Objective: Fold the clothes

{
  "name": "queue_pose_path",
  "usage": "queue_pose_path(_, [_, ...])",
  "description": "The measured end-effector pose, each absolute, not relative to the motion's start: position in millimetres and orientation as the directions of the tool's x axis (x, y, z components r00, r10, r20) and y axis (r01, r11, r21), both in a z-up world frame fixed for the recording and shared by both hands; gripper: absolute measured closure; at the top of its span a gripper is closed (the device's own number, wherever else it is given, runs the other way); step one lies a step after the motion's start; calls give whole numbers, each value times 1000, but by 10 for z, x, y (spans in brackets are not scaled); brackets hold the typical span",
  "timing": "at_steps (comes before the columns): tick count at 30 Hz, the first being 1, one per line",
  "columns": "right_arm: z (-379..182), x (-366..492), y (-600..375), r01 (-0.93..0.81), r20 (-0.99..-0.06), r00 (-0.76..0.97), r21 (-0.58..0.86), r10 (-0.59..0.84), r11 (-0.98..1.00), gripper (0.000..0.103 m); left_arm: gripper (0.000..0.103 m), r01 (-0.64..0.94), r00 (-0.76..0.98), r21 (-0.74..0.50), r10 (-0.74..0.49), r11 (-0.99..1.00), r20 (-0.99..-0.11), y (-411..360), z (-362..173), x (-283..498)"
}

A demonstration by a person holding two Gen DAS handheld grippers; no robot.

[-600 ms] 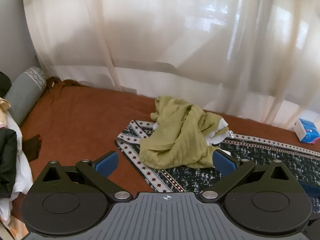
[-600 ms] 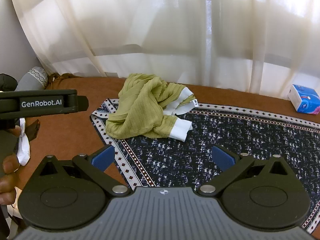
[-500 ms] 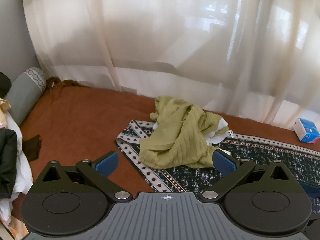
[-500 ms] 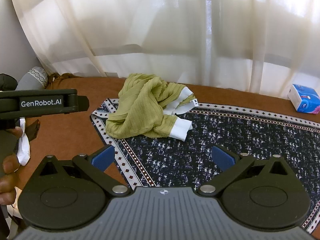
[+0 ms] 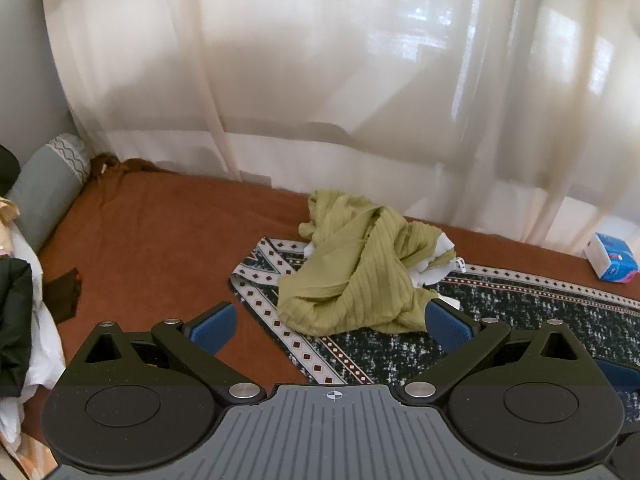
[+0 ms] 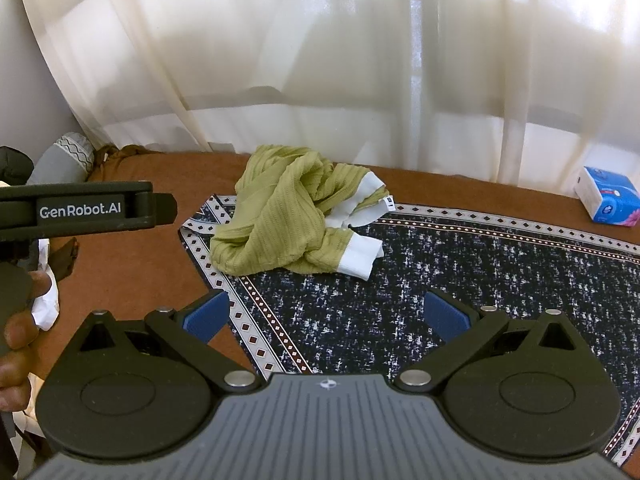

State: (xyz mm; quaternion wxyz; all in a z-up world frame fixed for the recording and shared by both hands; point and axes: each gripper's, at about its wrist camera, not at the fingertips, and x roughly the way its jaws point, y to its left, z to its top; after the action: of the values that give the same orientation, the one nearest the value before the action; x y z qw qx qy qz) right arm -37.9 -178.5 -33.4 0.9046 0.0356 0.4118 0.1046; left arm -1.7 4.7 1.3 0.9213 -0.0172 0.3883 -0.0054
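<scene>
Garment lies crumpled and unmoved at 12 o'clock on the rug; both the left gripper and right gripper remain spread and empty, folding not begun.

Ahead of my jaws I see a dark patterned rug spread on a rust-brown bed cover. Far right of the jaws sits a blue tissue box. Far left lies a grey bolster pillow. Sheer white curtains hang beyond everything.
</scene>
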Motion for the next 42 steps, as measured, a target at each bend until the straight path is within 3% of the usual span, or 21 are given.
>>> queue_pose_path(42, [-334, -329, -1748, -175, -742, 635, 130, 212, 976, 0, 0, 7, 682, -42, -35, 999, -730, 55, -37, 28])
